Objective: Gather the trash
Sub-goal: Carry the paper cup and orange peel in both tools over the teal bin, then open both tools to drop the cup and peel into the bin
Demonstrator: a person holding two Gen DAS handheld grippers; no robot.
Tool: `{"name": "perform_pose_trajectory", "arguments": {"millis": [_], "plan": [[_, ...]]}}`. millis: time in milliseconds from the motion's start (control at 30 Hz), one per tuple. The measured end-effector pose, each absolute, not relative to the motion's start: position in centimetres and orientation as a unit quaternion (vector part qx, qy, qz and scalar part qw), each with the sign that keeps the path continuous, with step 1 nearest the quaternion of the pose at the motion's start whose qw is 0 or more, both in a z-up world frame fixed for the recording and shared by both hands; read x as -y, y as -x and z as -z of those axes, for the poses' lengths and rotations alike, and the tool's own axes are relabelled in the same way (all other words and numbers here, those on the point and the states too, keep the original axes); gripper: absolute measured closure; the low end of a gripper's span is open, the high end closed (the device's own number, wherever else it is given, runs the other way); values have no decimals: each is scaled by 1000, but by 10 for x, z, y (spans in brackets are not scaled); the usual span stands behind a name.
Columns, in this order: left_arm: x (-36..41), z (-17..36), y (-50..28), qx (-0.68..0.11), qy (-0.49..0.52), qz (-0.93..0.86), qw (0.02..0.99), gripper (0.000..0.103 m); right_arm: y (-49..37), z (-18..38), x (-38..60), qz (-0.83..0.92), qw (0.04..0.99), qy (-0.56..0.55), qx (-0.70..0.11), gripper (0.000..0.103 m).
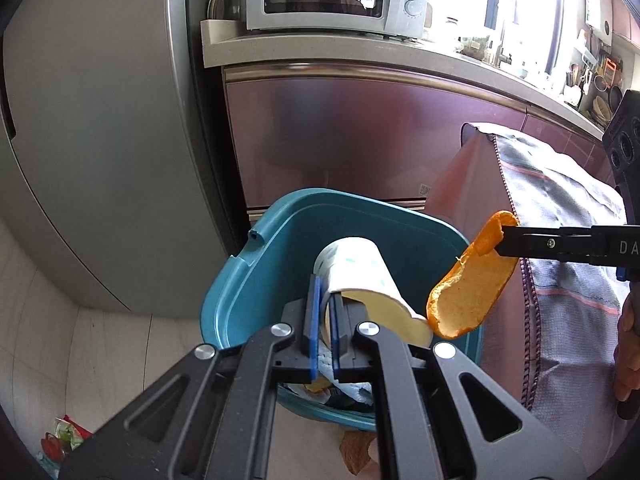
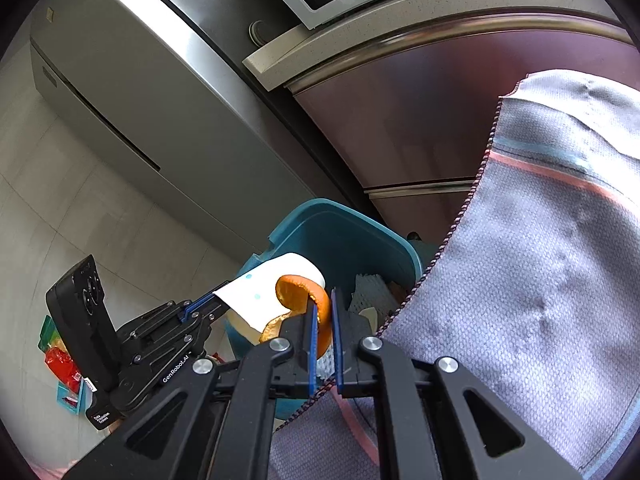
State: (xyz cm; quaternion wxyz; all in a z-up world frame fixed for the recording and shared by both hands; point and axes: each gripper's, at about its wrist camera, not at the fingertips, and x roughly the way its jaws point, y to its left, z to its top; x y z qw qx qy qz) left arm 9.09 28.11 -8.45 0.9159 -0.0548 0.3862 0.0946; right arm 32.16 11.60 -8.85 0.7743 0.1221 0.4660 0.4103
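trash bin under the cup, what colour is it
Teal blue trash bin; the left wrist view shows it best.

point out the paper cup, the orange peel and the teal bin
paper cup (image 1: 356, 264), left wrist view, on its white side wall
orange peel (image 1: 468, 288), left wrist view, on its pale inner face
teal bin (image 1: 248, 280), left wrist view, on its left inner wall

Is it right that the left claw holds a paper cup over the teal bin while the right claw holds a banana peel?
Not quite: the right claw holds an orange peel, clearest in the left wrist view. The left claw does hold the paper cup over the teal bin.
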Motion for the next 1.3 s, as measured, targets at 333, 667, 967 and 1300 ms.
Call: {"name": "perform_pose_trajectory", "arguments": {"millis": [333,667,967,1300], "plan": [[-280,99,-102,-401,55,-96,909,98,-326,89,-132,-404,775,-100,-474,95],[-280,107,-105,-406,54,-100,907,96,-329,90,-139,-398,779,-91,-476,95],[-279,109,-104,-406,55,-100,907,88,-324,91,-130,-393,782,-94,-475,94],[-276,99,-95,-393,61,-98,912,83,-320,88,-126,-393,785,-90,-470,80]]}}
